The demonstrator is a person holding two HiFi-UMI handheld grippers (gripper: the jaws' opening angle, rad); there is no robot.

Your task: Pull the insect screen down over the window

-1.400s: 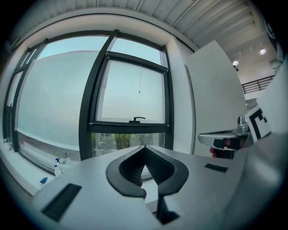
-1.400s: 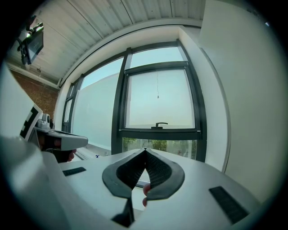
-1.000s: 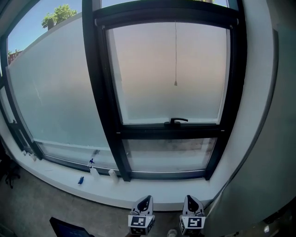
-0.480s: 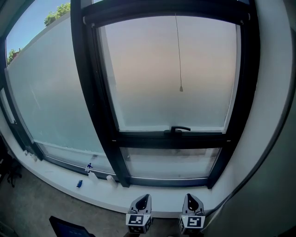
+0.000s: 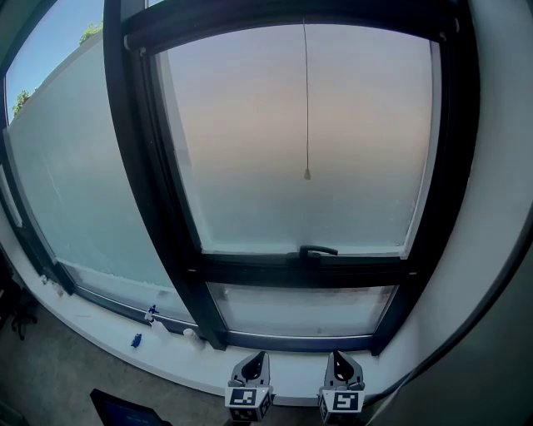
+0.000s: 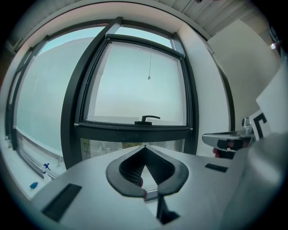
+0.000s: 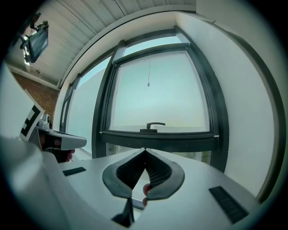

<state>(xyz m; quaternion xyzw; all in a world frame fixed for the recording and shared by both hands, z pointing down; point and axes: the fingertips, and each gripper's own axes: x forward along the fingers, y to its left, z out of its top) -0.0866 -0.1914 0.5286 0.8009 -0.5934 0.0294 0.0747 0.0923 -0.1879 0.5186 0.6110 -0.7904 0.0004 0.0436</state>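
A black-framed window (image 5: pixel 133 208) fills the head view. A thin pull cord ending in a small bead (image 5: pixel 306 175) hangs from the dark top rail (image 5: pixel 291 17) in front of the frosted pane. The bead also shows high in the left gripper view (image 6: pixel 149 77) and the right gripper view (image 7: pixel 148 84). A black window handle (image 5: pixel 317 250) sits on the lower crossbar. My left gripper (image 5: pixel 260 358) and right gripper (image 5: pixel 337 358) sit side by side low in front of the sill, far below the cord. The left (image 6: pixel 144 147) and right (image 7: pixel 145 150) grippers are both shut and hold nothing.
A white sill (image 5: pixel 108 333) runs along the bottom with small white bottles (image 5: pixel 156 324) and a small blue item (image 5: pixel 135 339). A wide frosted pane (image 5: pixel 75 166) lies to the left, a white wall (image 5: pixel 500 208) to the right. A dark object (image 5: pixel 125 409) shows at bottom left.
The head view has drawn nearer to the window, so the frame looks larger and the cord's bead sits lower in the picture. Both grippers stay low and shut.
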